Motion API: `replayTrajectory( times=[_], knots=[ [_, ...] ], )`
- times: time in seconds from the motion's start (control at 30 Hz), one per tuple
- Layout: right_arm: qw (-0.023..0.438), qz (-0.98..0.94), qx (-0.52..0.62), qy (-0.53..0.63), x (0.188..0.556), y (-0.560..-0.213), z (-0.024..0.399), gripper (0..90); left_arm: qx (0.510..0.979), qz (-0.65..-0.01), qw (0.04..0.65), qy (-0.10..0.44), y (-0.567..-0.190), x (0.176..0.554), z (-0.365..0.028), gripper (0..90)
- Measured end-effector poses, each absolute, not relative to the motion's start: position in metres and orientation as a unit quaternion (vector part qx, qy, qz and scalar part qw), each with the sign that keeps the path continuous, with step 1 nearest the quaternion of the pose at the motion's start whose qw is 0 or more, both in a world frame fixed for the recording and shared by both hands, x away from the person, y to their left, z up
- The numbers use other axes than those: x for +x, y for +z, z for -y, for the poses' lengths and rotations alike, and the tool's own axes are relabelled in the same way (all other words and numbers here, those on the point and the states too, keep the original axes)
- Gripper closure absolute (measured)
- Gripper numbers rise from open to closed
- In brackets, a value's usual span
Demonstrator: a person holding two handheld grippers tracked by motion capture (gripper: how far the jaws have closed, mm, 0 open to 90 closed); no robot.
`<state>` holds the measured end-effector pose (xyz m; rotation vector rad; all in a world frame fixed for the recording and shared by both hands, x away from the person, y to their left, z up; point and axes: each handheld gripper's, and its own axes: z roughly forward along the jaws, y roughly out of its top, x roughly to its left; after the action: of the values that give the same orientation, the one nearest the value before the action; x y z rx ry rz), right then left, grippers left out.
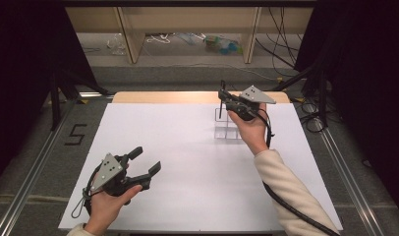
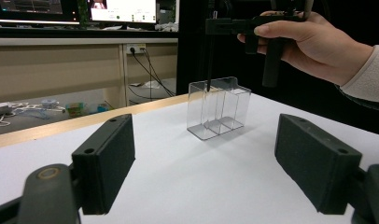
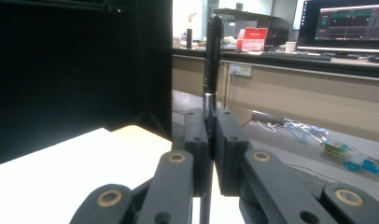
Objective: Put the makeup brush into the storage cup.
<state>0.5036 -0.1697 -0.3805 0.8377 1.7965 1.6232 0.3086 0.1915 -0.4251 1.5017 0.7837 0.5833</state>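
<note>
White tabletop, right fingers pinching upright pen over clear organizer, left fingers spread.

You have two grippers in your hands, the left gripper and the right gripper, one to each hand. On the surface stands one clear holder, and its inner walls split it into three compartments. One pen stands upright between the right jaws.
</note>
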Motion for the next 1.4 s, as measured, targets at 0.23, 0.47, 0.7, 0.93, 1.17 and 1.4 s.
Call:
replayTrajectory(
  times=[0.23, 0.47, 0.7, 0.93, 1.17, 1.4],
  knots=[
    [0.287, -0.672, 0.311, 0.608, 0.505, -0.383, 0.17, 85.4, 0.655, -0.342, 0.624, 0.254, -0.425, 0.309, -0.192, 20.1],
    [0.288, -0.672, 0.314, 0.605, 0.505, -0.384, 0.168, 85.4, 0.654, -0.342, 0.625, 0.255, -0.425, 0.309, -0.192, 20.1],
    [0.284, -0.673, 0.315, 0.606, 0.505, -0.385, 0.167, 85.4, 0.654, -0.342, 0.625, 0.256, -0.425, 0.309, -0.192, 20.1],
    [0.283, -0.674, 0.315, 0.605, 0.505, -0.387, 0.166, 85.4, 0.655, -0.343, 0.623, 0.257, -0.425, 0.309, -0.192, 20.1],
    [0.286, -0.678, 0.316, 0.599, 0.506, -0.388, 0.167, 85.4, 0.654, -0.342, 0.624, 0.256, -0.425, 0.309, -0.192, 20.1],
    [0.284, -0.673, 0.32, 0.604, 0.506, -0.391, 0.167, 85.4, 0.654, -0.342, 0.624, 0.257, -0.425, 0.309, -0.192, 20.1]
  ],
)
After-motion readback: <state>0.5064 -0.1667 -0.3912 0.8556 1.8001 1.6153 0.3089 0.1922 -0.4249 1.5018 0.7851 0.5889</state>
